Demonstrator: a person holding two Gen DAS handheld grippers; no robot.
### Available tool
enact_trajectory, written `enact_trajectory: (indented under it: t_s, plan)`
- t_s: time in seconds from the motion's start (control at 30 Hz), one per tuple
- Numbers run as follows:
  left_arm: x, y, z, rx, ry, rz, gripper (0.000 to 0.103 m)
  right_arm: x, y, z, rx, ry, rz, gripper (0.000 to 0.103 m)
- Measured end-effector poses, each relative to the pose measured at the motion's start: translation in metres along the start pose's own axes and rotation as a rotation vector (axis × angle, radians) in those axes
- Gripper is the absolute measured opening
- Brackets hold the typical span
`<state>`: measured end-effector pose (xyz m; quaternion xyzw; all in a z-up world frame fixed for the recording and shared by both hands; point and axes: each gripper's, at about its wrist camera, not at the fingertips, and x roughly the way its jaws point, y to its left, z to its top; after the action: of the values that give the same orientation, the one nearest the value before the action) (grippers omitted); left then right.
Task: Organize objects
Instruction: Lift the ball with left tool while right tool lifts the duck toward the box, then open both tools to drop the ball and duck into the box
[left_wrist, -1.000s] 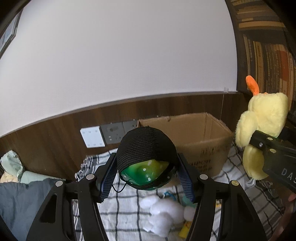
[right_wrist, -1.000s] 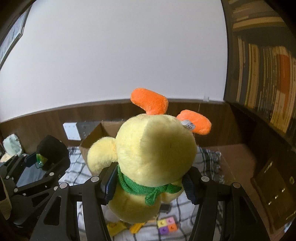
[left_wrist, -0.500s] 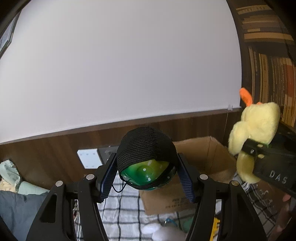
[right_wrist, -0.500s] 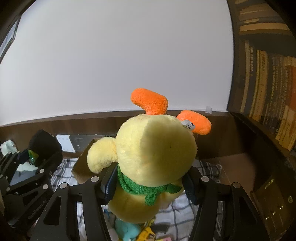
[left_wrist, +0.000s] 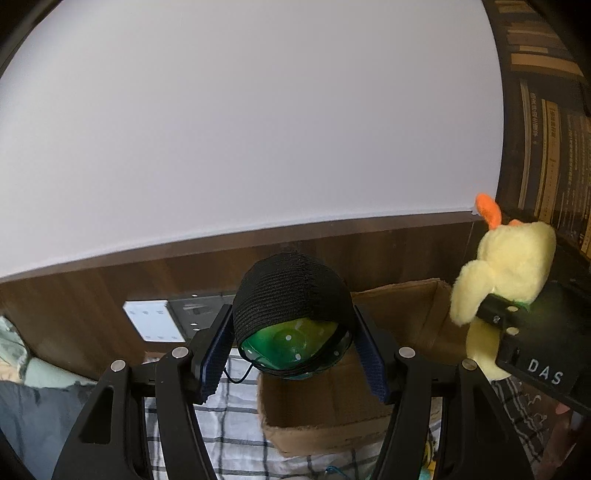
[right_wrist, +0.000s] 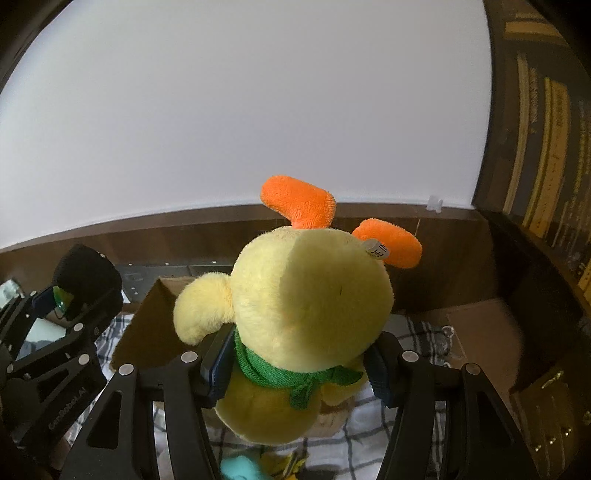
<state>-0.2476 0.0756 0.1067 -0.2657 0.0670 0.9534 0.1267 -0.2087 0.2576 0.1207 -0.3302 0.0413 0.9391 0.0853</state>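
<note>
My left gripper (left_wrist: 292, 352) is shut on a green ball in a black net (left_wrist: 291, 314) and holds it in the air before an open cardboard box (left_wrist: 406, 306). My right gripper (right_wrist: 297, 363) is shut on a yellow plush duck (right_wrist: 306, 302) with orange feet and a green scarf, also held up above the box (right_wrist: 155, 317). The duck shows at the right of the left wrist view (left_wrist: 506, 266), and the netted ball shows at the left of the right wrist view (right_wrist: 85, 273).
A checked cloth (left_wrist: 229, 432) covers the surface below. A wood panel wall with sockets (left_wrist: 155, 321) stands behind the box. A bookshelf (right_wrist: 546, 147) is at the right. A teal toy (right_wrist: 240, 469) lies below the duck. Bedding (left_wrist: 22, 369) lies at the left.
Both grippers have risen and moved toward the box with their objects still held. The box now sits lower and closer in both views, and the toys on the cloth have dropped out of sight.
</note>
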Motion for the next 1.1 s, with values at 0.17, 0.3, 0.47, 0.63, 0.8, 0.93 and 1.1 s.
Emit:
enact_trajectory:
  t_s: [0.17, 0.3, 0.47, 0.63, 0.8, 0.93, 1.1]
  plan:
    - [0.014, -0.007, -0.006, 0.026, 0.024, -0.011, 0.062, 0.013, 0.001, 0.002, -0.009, 0.018, -0.001, 0.061]
    - [0.023, -0.006, -0.009, 0.007, 0.050, -0.006, 0.063, 0.021, 0.001, 0.002, -0.006, 0.033, -0.011, 0.063]
    - [0.028, -0.004, -0.014, 0.006, 0.061, -0.007, 0.072, 0.031, -0.003, 0.002, -0.005, 0.046, -0.012, 0.068]
    - [0.021, -0.005, -0.014, 0.020, 0.034, 0.043, 0.095, 0.034, -0.004, 0.005, -0.009, 0.035, -0.022, 0.089]
    - [0.022, -0.001, -0.015, 0.003, 0.052, 0.059, 0.095, 0.027, -0.003, 0.006, 0.008, 0.033, -0.026, 0.094]
    - [0.021, 0.002, -0.015, -0.012, 0.053, 0.056, 0.095, 0.023, -0.004, 0.006, 0.010, 0.032, -0.028, 0.094]
    - [0.012, 0.000, -0.015, -0.004, 0.040, 0.053, 0.095, 0.015, -0.005, 0.004, 0.020, 0.028, -0.021, 0.094]
